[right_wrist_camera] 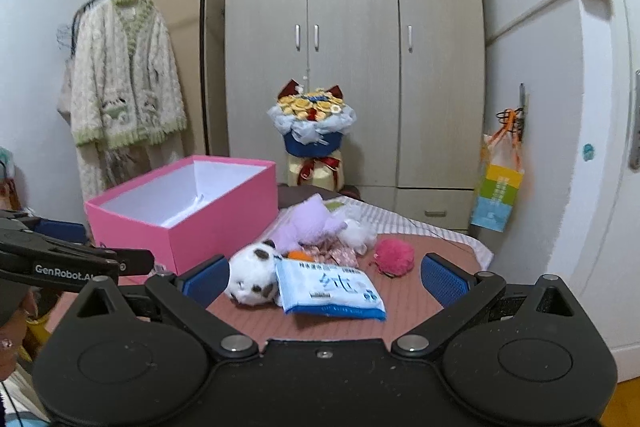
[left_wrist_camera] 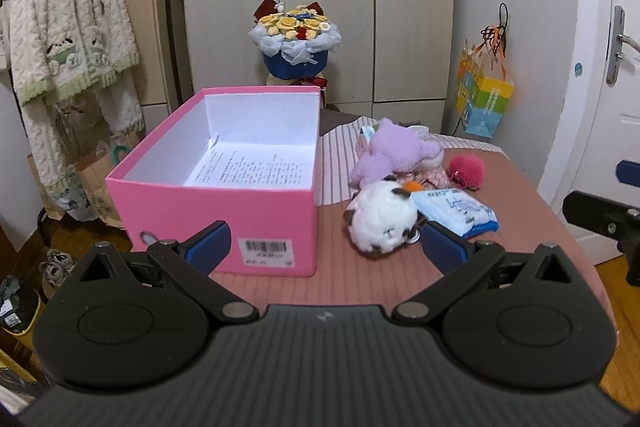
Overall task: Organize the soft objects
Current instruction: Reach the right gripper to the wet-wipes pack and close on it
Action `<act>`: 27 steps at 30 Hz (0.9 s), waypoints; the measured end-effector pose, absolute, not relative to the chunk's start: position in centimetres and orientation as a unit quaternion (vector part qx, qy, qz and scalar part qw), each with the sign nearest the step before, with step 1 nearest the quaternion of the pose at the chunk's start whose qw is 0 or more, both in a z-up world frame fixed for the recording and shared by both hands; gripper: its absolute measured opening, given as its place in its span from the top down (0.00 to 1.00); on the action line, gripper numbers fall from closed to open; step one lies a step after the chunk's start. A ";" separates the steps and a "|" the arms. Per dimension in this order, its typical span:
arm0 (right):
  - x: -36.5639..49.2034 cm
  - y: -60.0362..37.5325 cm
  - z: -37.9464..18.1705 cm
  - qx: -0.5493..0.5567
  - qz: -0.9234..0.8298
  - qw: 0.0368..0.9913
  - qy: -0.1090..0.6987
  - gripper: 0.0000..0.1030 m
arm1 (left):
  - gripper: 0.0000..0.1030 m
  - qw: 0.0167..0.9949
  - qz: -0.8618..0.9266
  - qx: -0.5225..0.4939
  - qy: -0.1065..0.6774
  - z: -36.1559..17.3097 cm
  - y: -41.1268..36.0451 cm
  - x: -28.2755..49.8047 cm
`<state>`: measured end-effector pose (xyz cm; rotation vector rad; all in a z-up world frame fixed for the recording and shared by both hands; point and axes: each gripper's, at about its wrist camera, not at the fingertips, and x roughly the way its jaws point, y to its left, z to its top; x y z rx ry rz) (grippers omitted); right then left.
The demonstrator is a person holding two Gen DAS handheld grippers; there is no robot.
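Both grippers, left [left_wrist_camera: 325,247] and right [right_wrist_camera: 325,277], hung wide open and empty. The toys [right_wrist_camera: 256,277] lay heaped beside the pink box [left_wrist_camera: 224,203], touching; grabbing one could drag the tissue pack [right_wrist_camera: 330,291] or pompom [right_wrist_camera: 394,255] along.

- The left gripper [left_wrist_camera: 326,247] is level and low, its two blue-padded fingers [left_wrist_camera: 210,245] spread wide apart with nothing between them.
- The right gripper [right_wrist_camera: 325,277] has the same pose, with its fingers [right_wrist_camera: 444,279] wide apart and empty.
- The two grippers are side by side, both pointing forward.
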<state>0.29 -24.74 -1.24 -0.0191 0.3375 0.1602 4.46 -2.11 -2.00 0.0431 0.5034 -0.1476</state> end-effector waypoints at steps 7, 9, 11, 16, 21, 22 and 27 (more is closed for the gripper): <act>4.8 -27.1 -2.5 -0.030 0.115 0.972 0.202 0.01 | 0.01 0.959 -0.121 -0.029 0.253 -2.4 -3.0 8.2; 6.2 -27.9 -3.2 -0.021 0.133 0.966 0.220 0.01 | 0.03 0.956 -0.139 -0.046 0.253 -3.0 -3.3 9.2; 7.5 -28.6 -4.2 -0.011 0.160 0.959 0.236 0.01 | 0.04 0.951 -0.157 -0.063 0.258 -3.8 -3.8 10.2; 10.4 -29.2 -7.0 -0.007 0.215 0.936 0.278 0.01 | 0.28 0.932 -0.198 -0.089 0.290 -5.7 -5.5 12.3; 13.5 -29.6 -9.4 -0.029 0.233 0.922 0.309 0.01 | 0.45 0.912 -0.231 -0.100 0.324 -7.5 -7.5 13.9; 14.1 -29.7 -9.8 -0.029 0.235 0.919 0.315 0.01 | 0.47 0.910 -0.233 -0.098 0.328 -7.7 -7.9 14.1; 16.7 -30.4 -10.9 -0.035 0.272 0.903 0.330 0.01 | 0.50 0.900 -0.246 -0.098 0.345 -8.4 -9.2 14.6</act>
